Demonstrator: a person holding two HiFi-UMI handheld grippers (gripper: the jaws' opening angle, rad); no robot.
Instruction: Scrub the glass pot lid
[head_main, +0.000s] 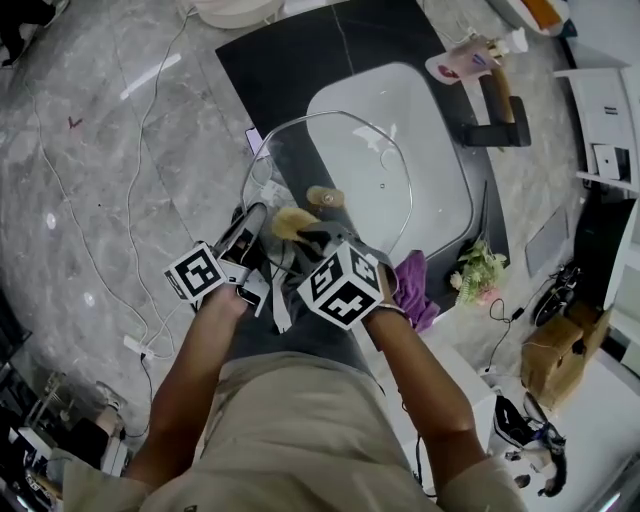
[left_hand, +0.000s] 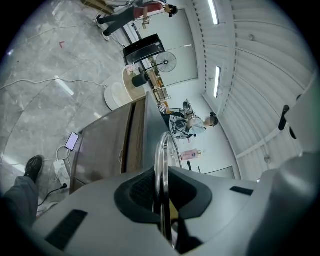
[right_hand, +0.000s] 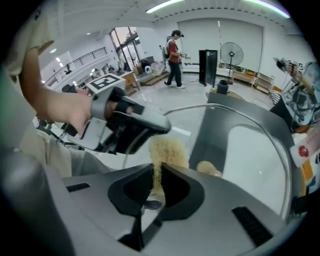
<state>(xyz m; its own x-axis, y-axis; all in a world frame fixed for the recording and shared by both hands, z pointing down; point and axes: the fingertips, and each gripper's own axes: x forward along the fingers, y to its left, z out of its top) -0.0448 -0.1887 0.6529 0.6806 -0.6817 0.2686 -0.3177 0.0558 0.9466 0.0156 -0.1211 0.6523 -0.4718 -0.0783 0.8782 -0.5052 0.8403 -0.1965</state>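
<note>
With the left gripper (left_hand: 161, 190) clamped on the rim of the glass pot lid (head_main: 365, 165) over the sink (head_main: 440, 185), press the scrubber (right_hand: 164, 150), pinched in the right gripper (right_hand: 156, 175), flat against the glass.

A white sink (head_main: 447, 190) is set in the dark bench (head_main: 270, 60), with a purple cloth (head_main: 412, 288) and a small bunch of flowers (head_main: 478, 270) at the bench's near edge. White cables (head_main: 75, 220) trail across the marble floor (head_main: 80, 120) to a power strip (head_main: 137, 348), and a cardboard box (head_main: 558, 358) stands off to the right. In the right gripper view, a person (right_hand: 175, 59) walks near a standing fan (right_hand: 231, 54).
</note>
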